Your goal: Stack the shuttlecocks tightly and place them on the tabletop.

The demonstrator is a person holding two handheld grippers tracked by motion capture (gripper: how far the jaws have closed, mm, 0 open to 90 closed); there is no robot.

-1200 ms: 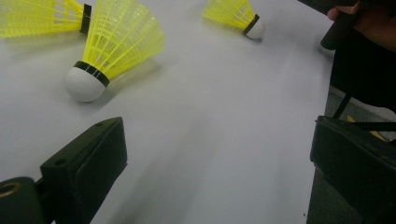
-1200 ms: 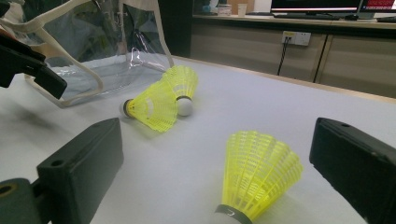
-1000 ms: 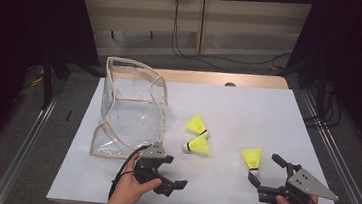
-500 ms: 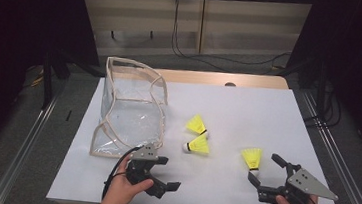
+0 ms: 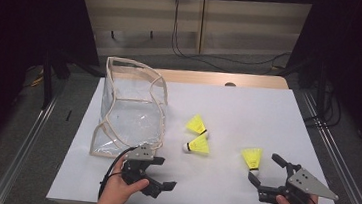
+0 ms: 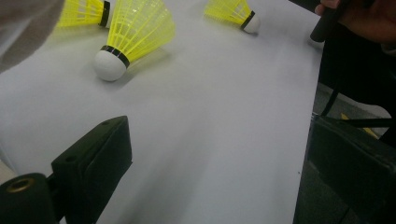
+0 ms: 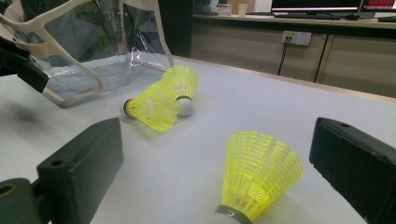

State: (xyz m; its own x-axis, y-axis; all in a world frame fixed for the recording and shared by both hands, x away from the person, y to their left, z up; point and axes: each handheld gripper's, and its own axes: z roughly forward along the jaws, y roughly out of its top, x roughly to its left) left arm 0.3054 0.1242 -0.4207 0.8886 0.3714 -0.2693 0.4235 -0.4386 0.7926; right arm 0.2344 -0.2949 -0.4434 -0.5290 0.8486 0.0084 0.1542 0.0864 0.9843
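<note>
Sitting at the lower right of the high view, the nearest shuttlecock [image 5: 253, 159] lies on the white tabletop [image 5: 248, 108] between the spread jaws of the right hand-held gripper [image 5: 265, 174], untouched. The left hand-held gripper [image 5: 159, 173], lower centre-left, is also spread and empty. Two more shuttlecocks [image 5: 197, 145] lie mid-frame beside the clear bag [image 5: 130, 109]. The shuttlecock looks featherlight, its skirt springy and easily crushed; the firm cork base seems safest to pinch.

Bare white desk [image 5: 238, 107] lies open behind the three yellow plastic shuttlecocks [image 5: 199, 145]; the clear plastic bag [image 5: 130, 109] blocks the left side.
</note>
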